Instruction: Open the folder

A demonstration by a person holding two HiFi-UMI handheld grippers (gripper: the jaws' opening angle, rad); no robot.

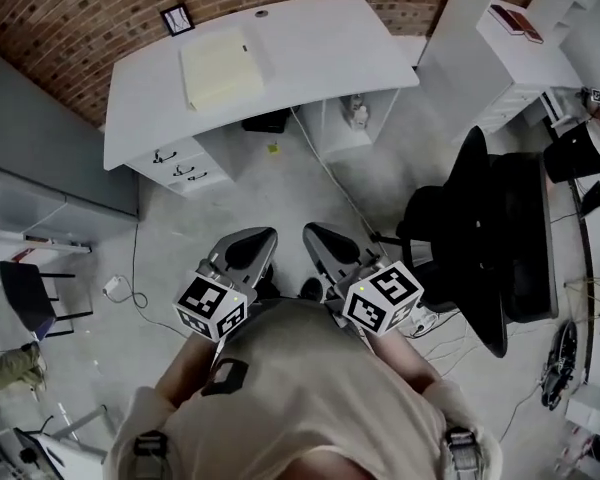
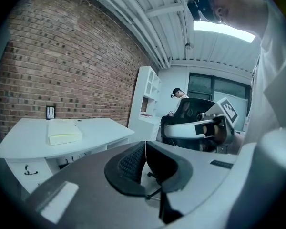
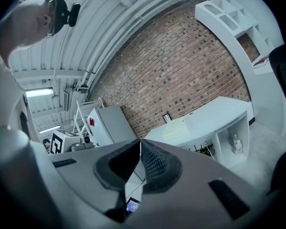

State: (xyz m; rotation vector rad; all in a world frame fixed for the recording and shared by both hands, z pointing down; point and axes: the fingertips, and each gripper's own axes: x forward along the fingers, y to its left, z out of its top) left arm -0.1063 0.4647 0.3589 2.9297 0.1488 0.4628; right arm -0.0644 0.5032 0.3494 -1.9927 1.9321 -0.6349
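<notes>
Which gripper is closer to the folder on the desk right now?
Left. The left gripper is nearly in line with the folder, well short of the desk; the right gripper is beside it, farther off to the side.

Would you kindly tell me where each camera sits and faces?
Head view: on the person's head, facing steeply down at the desk; shows torso, left hand-held gripper, right hand-held gripper.
Left gripper view: on the left one, along its shut jaws toward the desk; shirt at right.
Right gripper view: likewise on the right one; shirt at left.
All share the folder.
</notes>
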